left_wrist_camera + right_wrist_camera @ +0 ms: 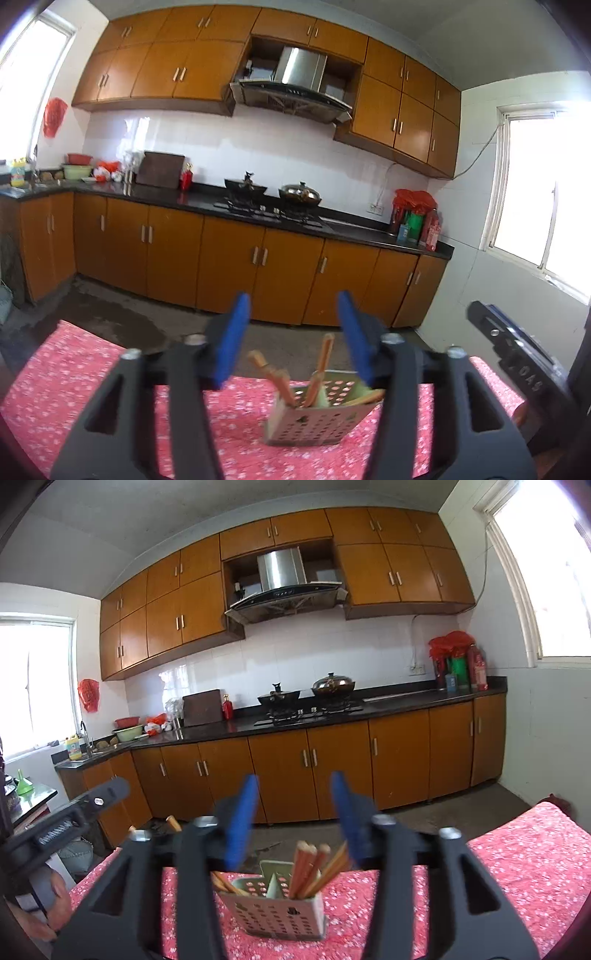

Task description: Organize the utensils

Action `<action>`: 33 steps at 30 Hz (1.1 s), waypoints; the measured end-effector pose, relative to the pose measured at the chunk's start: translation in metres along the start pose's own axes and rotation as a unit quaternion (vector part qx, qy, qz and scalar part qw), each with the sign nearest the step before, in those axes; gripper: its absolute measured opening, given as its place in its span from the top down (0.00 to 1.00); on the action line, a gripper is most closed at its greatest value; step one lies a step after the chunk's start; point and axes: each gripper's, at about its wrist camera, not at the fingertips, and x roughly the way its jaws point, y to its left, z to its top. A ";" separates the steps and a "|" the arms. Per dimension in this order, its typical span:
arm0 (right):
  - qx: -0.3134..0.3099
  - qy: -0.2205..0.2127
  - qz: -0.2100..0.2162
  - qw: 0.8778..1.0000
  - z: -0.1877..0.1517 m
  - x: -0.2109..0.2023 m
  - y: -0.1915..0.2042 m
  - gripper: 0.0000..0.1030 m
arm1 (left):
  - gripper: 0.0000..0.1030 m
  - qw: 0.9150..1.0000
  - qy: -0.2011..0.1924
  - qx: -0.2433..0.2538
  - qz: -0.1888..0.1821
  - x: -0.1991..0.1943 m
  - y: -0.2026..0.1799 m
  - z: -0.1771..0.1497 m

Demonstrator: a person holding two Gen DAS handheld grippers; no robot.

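Below both open, empty tongs (294, 311) (294, 791) sits the holder (312, 417); bumping its sticks (308, 867), maybe chopsticks, could tip it.

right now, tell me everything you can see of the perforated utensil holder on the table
The utensil holder is a boxy, pale grey-green caddy, metal or plastic by its look, its walls punched with rows of small holes. It stands upright on the red floral tablecloth. An inner divider splits it into compartments. Several wooden chopsticks lean inside, their ends sticking out above the rim; others lean in another compartment. Nothing else touches it; both hand-held grippers hang apart from it.
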 end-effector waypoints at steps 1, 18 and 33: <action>-0.003 -0.002 -0.003 1.000 -0.001 -0.007 0.000 0.37 | 0.34 1.000 -0.005 0.010 0.006 -0.012 0.003 -0.002; -0.054 0.049 -0.068 0.995 -0.099 -0.106 0.022 0.02 | 0.04 0.992 0.013 0.096 0.082 -0.130 0.009 -0.113; -0.065 0.107 -0.075 0.989 -0.165 -0.131 0.025 0.02 | 0.04 0.991 0.056 0.086 0.082 -0.145 0.021 -0.180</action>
